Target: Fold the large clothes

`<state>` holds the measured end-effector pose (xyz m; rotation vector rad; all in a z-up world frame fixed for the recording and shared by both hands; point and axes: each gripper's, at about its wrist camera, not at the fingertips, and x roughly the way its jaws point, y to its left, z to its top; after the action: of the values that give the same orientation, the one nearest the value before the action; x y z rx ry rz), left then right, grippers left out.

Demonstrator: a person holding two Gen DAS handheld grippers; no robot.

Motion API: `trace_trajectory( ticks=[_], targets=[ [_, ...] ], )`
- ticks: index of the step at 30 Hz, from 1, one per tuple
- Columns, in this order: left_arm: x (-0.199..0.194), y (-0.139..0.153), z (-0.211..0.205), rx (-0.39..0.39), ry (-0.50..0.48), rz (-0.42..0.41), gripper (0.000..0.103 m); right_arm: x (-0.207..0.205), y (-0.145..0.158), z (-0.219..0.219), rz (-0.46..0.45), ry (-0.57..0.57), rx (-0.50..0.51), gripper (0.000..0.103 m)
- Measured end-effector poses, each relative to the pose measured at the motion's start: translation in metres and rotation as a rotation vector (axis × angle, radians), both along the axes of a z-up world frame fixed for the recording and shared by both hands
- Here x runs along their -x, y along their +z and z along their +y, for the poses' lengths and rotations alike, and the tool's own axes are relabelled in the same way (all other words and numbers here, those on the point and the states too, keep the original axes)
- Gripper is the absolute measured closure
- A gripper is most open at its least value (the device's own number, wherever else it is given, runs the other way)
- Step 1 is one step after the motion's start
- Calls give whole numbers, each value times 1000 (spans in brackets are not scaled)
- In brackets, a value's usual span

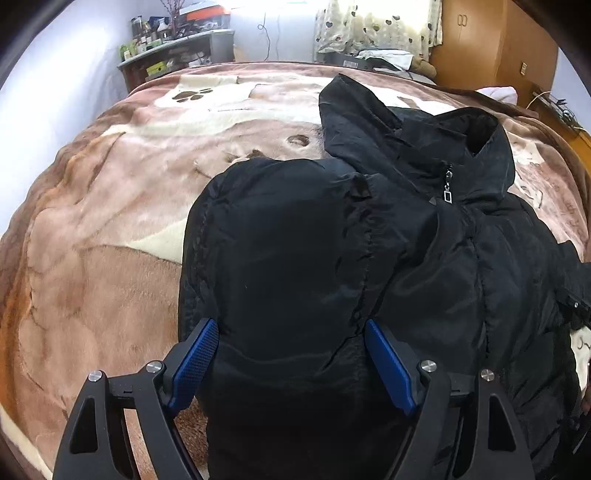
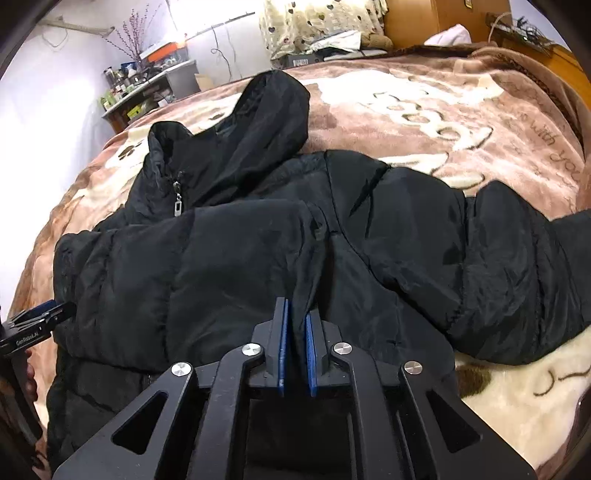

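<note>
A black padded hooded jacket (image 1: 424,258) lies front up on the bed, zipped, hood (image 1: 354,110) toward the far side. One sleeve (image 1: 280,240) is folded across the body. My left gripper (image 1: 291,332) is open, its blue pads on either side of that folded sleeve. In the right wrist view the jacket (image 2: 258,251) fills the middle, with the other sleeve (image 2: 517,258) stretched out to the right. My right gripper (image 2: 297,310) is shut on a pinch of jacket fabric near the armpit seam. The left gripper (image 2: 48,310) shows at the left edge.
A brown and cream plush blanket (image 1: 110,221) covers the bed. A cluttered shelf (image 1: 173,48) stands beyond the far left corner. A wooden wardrobe (image 1: 491,44) and heart-print curtains (image 1: 376,22) are at the back. A nightstand (image 2: 535,40) sits at the far right.
</note>
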<state>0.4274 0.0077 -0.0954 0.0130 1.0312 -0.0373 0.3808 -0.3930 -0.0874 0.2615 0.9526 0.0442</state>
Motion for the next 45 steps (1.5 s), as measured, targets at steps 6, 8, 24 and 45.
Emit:
trace_trajectory(
  ticks=[6, 8, 24, 45],
  targets=[
    [20, 26, -14, 93, -48, -53, 22, 32, 26, -48, -80, -107, -6, 70],
    [28, 36, -22, 125, -62, -68, 22, 43, 33, -77, -101, -163, 0, 45],
    [54, 39, -100, 168, -189, -52, 22, 124, 23, -292, -94, -725, -5, 43],
    [49, 16, -113, 150, -199, -20, 22, 91, 15, -333, -93, -794, -91, 86]
  ],
)
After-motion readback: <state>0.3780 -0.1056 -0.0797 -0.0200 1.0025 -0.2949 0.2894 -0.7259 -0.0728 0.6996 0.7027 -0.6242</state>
